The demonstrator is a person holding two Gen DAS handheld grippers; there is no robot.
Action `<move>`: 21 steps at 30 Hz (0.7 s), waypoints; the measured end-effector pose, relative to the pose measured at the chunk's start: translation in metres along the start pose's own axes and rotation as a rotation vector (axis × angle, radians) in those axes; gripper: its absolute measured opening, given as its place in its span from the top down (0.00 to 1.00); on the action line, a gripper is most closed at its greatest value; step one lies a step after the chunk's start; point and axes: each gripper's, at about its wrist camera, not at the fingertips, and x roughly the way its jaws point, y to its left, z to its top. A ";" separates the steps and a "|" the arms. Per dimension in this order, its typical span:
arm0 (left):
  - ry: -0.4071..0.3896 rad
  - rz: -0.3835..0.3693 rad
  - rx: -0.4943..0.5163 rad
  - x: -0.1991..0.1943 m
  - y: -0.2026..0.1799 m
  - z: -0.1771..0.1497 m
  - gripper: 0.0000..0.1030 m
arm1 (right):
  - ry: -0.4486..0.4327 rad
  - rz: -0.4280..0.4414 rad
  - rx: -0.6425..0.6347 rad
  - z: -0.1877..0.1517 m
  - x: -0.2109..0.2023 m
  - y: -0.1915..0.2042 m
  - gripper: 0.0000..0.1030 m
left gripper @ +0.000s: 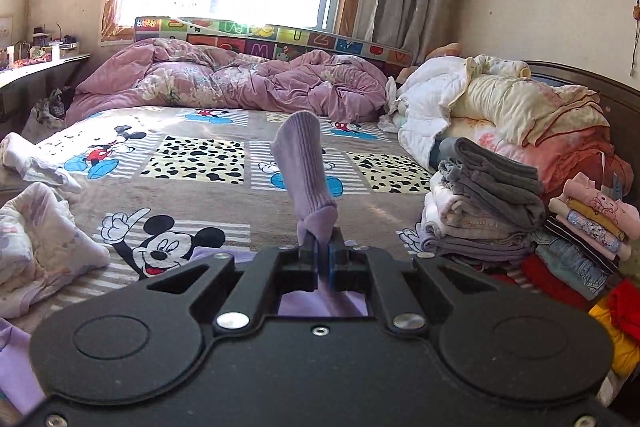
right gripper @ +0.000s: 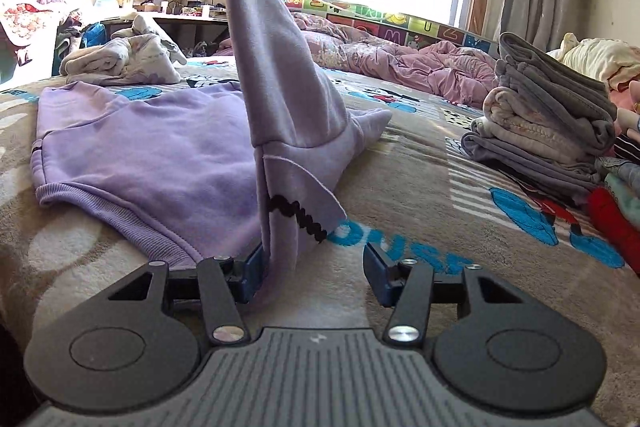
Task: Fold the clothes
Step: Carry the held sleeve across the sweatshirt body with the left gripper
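Note:
A lilac sweatshirt (right gripper: 160, 147) lies spread on the Mickey Mouse blanket (right gripper: 420, 195). One of its sleeves (right gripper: 264, 47) is pulled straight up to the top edge of the right wrist view. My left gripper (left gripper: 323, 247) is shut on that sleeve, and the ribbed cuff (left gripper: 306, 167) sticks up beyond its jaws. My right gripper (right gripper: 316, 267) is low over the blanket with its jaws apart. A fold of the sweatshirt with black zigzag trim (right gripper: 298, 215) hangs between them. The fold rests against the left finger (right gripper: 252, 267) and is clear of the right one.
A stack of folded grey and cream clothes (left gripper: 488, 195) stands at the right, with smaller colourful piles (left gripper: 592, 227) beside it. A pale garment (left gripper: 40, 247) lies at the left. A pink quilt (left gripper: 240, 79) and heaped bedding (left gripper: 520, 107) fill the far side.

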 end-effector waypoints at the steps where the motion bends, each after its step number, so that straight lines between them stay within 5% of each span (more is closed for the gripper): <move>1: 0.000 0.008 -0.006 -0.001 0.006 -0.004 0.97 | 0.000 -0.001 -0.005 0.000 0.000 0.001 0.49; 12: 0.048 0.081 -0.178 0.009 0.091 -0.060 0.97 | -0.016 -0.008 -0.099 -0.001 -0.005 0.014 0.49; 21: 0.079 0.118 -0.190 0.022 0.115 -0.091 0.97 | -0.024 -0.020 -0.179 -0.002 -0.007 0.022 0.49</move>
